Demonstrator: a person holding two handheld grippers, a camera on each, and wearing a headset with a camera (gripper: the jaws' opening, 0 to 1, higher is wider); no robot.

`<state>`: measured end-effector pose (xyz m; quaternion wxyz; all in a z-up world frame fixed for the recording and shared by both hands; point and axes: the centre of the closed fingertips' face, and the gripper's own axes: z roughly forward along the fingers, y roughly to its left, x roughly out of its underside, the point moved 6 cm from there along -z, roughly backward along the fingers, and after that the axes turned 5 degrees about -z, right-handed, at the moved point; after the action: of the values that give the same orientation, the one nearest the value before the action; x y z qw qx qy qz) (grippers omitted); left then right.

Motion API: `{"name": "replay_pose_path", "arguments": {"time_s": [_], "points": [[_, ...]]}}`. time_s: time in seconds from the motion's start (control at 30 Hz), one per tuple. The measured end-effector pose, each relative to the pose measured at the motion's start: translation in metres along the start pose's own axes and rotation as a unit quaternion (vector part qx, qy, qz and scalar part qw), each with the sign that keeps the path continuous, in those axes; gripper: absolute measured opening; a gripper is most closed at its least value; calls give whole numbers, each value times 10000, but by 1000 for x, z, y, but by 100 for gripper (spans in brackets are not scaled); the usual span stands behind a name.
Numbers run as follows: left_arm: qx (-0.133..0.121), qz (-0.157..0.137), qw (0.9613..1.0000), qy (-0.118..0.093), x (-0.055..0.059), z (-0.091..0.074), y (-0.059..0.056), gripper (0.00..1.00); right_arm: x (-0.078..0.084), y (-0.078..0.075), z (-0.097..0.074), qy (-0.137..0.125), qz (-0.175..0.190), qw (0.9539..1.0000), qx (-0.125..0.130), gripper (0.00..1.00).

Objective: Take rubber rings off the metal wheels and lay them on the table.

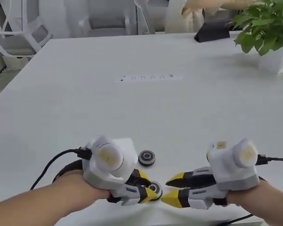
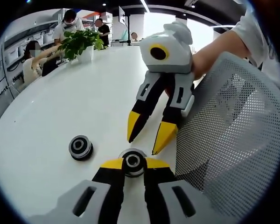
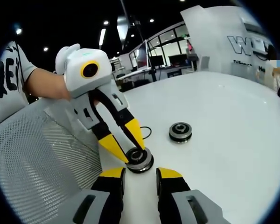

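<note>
Held wheel: a small metal wheel (image 1: 155,189) with a black rubber ring (image 2: 133,153) round its rim sits at 6 o'clock in the head view, by the near edge of the white table (image 1: 132,108). I cannot tell whether it rests on the top or is just lifted.

Left gripper: the left gripper (image 1: 148,186) comes in from 9 o'clock. Its yellow-tipped jaws are drawn in tight on the wheel, one tip on each side of the rim. Judged purpose: to anchor the wheel so that the ring can be worked off.

Right gripper: the right gripper (image 1: 166,189) comes in from 3 o'clock, facing the left one, with its tips just beside the wheel. The jaws stand moderately apart with nothing between them. In the right gripper view the wheel lies at 12 o'clock, just past the tips. Judged purpose: lined up to pinch the ring.

Second wheel: a second metal wheel (image 1: 146,157), with its dark ring on, lies flat on the table at 11 o'clock from the held wheel. It is near, and apart from both grippers.

Surroundings: a grey mesh chair back (image 2: 224,140) stands just beside the table edge.

Step in hand: first ring, grip set, peel not yet begun.

Progress: early, since both wheels wear their rings.

Next move needs: one right-hand tip under the ring's lip, then a pull away from the left-hand hold.

Risk: the wheel may twist out of the two-point clamp, or roll off the near edge.
</note>
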<state>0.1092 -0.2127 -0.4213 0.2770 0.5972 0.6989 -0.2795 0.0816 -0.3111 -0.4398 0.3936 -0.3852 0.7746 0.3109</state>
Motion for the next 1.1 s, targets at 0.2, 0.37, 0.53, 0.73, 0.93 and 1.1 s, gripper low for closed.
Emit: {"name": "replay_pose_path", "arguments": {"time_s": [0.2, 0.37, 0.53, 0.73, 0.93, 1.1], "points": [[-128, -20, 9999, -11, 1, 0, 2, 7, 0, 1, 6, 120, -256, 9996, -29, 24], [-124, -11, 9999, -52, 0, 0, 1, 7, -1, 1, 12, 157, -350, 9993, -48, 24], [-144, -24, 9999, -59, 0, 0, 1, 7, 0, 0, 15, 227, -523, 9984, -47, 23], [-166, -48, 9998, -82, 1, 0, 0, 7, 1, 1, 15, 225, -597, 9979, -86, 20], [-179, -65, 9998, -85, 1, 0, 0, 7, 3, -1, 13, 246, -641, 9976, -20, 17], [-182, -68, 9998, -87, 1, 0, 0, 7, 2, 0, 12, 278, -650, 9975, 0, 15]]}}
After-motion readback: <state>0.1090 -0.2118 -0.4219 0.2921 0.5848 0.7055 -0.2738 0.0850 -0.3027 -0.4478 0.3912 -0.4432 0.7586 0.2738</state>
